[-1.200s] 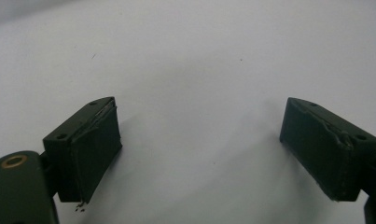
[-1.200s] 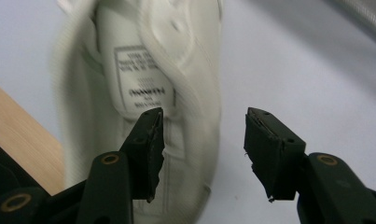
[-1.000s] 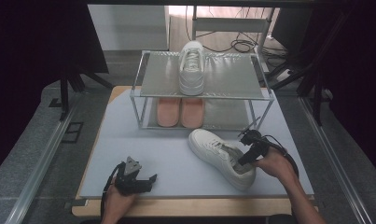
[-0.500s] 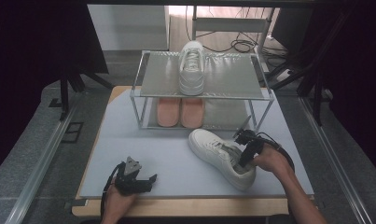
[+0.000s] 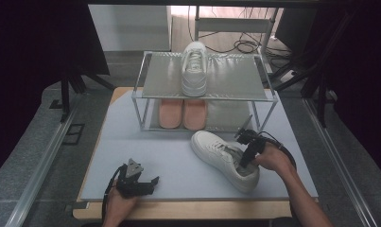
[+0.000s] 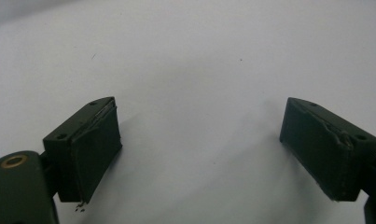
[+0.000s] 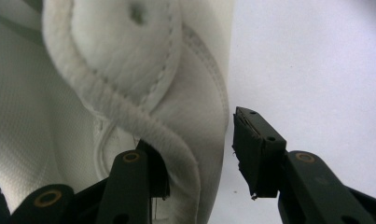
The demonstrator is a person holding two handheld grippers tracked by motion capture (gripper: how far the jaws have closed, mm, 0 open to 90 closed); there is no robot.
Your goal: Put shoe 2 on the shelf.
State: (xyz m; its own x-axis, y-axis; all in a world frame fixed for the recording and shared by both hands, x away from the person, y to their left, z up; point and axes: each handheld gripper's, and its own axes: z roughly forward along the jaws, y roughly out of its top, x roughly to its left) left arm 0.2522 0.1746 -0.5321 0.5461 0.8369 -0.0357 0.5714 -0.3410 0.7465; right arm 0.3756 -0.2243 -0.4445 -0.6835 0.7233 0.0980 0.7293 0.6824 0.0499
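The right gripper (image 7: pixel 199 154) has just been closing astride the white sneaker's (image 5: pixel 223 158) collar, not yet clamped. The left gripper (image 6: pixel 199 149) rests apart, empty. Lifting looks close.

Both grippers matte black. Left gripper (image 6: pixel 202 154): blocky rectangular pads, worn edges, brass rivet on link; grey three-cornered plate on top (high view). Right gripper (image 7: pixel 199 158): brass-ringed pivots, black looping cable. Forearms bare, no sleeves.

sneaker (image 7: pixel 129 70): cut off by frame | left pad (image 7: pixel 160 172): hidden inside collar
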